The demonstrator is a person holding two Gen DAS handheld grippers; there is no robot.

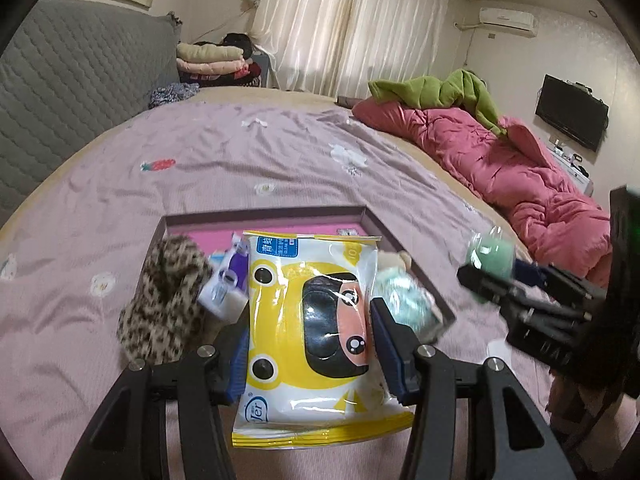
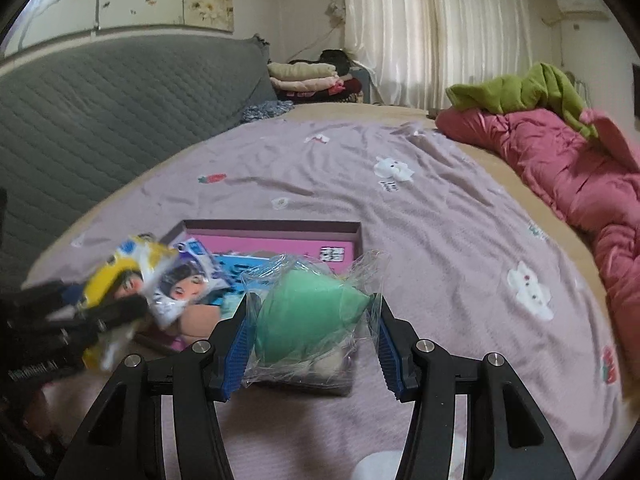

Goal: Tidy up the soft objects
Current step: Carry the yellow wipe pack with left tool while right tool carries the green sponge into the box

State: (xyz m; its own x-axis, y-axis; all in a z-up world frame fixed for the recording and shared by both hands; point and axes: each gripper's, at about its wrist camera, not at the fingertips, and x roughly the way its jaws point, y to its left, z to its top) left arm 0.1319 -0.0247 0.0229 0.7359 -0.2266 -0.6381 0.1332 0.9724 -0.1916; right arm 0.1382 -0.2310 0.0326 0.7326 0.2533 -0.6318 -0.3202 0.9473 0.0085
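We see soft daylight through the curtains (image 1: 352, 28), strong fisheye bending and dark corners, slight motion blur nearby.

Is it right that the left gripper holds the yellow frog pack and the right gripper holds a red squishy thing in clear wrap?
Not quite. The left gripper does hold the yellow frog pack, but the squishy thing in the right gripper is green, not red. The right wrist view shows it.

Tray (image 1: 362, 216) on bed (image 1: 280, 160), quilt (image 1: 520, 168) far right, folded clothes (image 1: 212, 60) seemingly behind.
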